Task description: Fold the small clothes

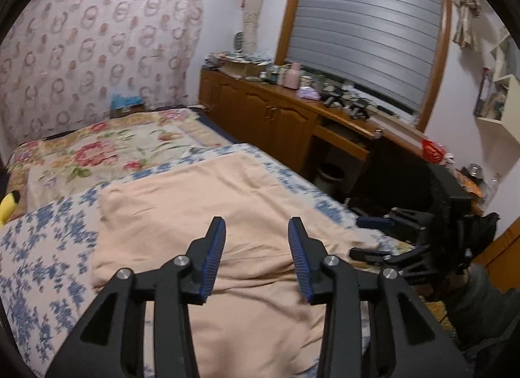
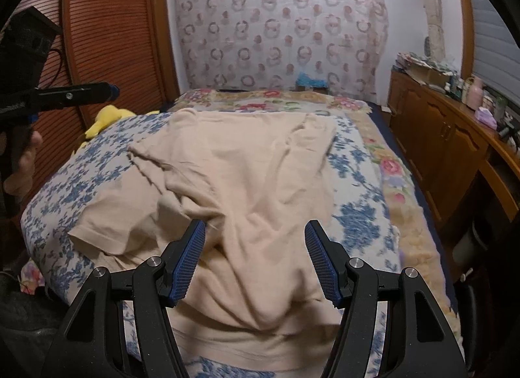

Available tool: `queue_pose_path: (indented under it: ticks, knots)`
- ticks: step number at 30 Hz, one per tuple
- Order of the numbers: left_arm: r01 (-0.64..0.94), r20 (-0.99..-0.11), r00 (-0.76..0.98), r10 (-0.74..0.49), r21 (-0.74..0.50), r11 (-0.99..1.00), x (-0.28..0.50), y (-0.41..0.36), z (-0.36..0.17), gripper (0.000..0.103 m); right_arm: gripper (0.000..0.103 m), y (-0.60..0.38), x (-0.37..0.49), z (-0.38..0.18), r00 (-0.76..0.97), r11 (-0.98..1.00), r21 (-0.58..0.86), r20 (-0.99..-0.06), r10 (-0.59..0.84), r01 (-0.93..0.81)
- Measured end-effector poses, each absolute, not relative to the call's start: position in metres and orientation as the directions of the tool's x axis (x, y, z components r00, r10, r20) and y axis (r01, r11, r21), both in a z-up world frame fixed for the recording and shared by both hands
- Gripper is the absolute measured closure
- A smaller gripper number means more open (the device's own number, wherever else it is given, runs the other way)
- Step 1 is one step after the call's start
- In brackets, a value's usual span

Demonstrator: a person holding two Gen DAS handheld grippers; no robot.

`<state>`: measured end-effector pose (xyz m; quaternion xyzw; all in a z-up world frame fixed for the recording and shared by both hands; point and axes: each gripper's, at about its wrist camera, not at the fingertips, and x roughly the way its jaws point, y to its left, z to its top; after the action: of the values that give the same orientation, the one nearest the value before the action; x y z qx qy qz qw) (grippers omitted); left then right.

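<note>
A peach-coloured T-shirt point(image 1: 201, 209) lies spread and wrinkled on the blue-flowered bedcover point(image 1: 42, 248). It also shows in the right wrist view point(image 2: 247, 176), with one sleeve point(image 2: 107, 231) at the near left. My left gripper point(image 1: 256, 225) is open and empty, just above the near part of the shirt. My right gripper point(image 2: 256, 228) is open and empty above the shirt's near, rumpled part. The right gripper also shows in the left wrist view point(image 1: 383, 235), at the bed's right edge. The left gripper also shows in the right wrist view point(image 2: 78, 92), raised at the far left.
A yellow soft toy point(image 2: 107, 118) lies at the bed's left side. A wooden cabinet point(image 1: 266, 118) with cluttered top runs along the right of the bed under a shuttered window point(image 1: 364, 30). A wooden slatted wardrobe point(image 2: 104, 36) stands to the left. A patterned curtain point(image 2: 279, 27) hangs behind.
</note>
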<state>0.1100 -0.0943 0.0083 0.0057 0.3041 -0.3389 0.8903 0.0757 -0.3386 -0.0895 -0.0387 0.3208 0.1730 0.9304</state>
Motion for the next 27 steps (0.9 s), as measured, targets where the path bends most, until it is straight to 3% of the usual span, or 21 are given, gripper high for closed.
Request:
queue_pose_path:
  ticks: [9, 19, 22, 24, 26, 27]
  knots:
    - [0.461, -0.576, 0.695, -0.430, -0.101, 0.881, 0.113, -0.048, -0.027, 0.061, 0.038, -0.302, 0.105, -0.096, 0.686, 0.902, 0.031, -0.639, 0.348, -0.430]
    - [0.361, -0.594, 0.722, -0.355, -0.114, 0.925, 0.113, -0.014, -0.054, 0.061, 0.040, -0.276, 0.124, -0.117, 0.616, 0.880, 0.013, -0.709, 0.344, -0.476]
    - [0.350, -0.592, 0.727, -0.348, -0.117, 0.930, 0.112, -0.009, -0.057, 0.061, 0.046, -0.273, 0.125, -0.122, 0.601, 0.873, 0.008, -0.722, 0.343, -0.488]
    - [0.346, -0.590, 0.729, -0.346, -0.118, 0.931, 0.111, -0.007, -0.057, 0.061, 0.061, -0.272, 0.125, -0.125, 0.587, 0.865, 0.013, -0.730, 0.351, -0.501]
    - [0.344, -0.588, 0.731, -0.346, -0.119, 0.931, 0.110, -0.007, -0.056, 0.061, 0.087, -0.271, 0.122, -0.123, 0.588, 0.854, 0.006, -0.723, 0.363, -0.520]
    - [0.343, -0.587, 0.732, -0.345, -0.120, 0.932, 0.110, -0.006, -0.056, 0.061, 0.090, -0.270, 0.120, -0.121, 0.592, 0.849, 0.001, -0.716, 0.370, -0.529]
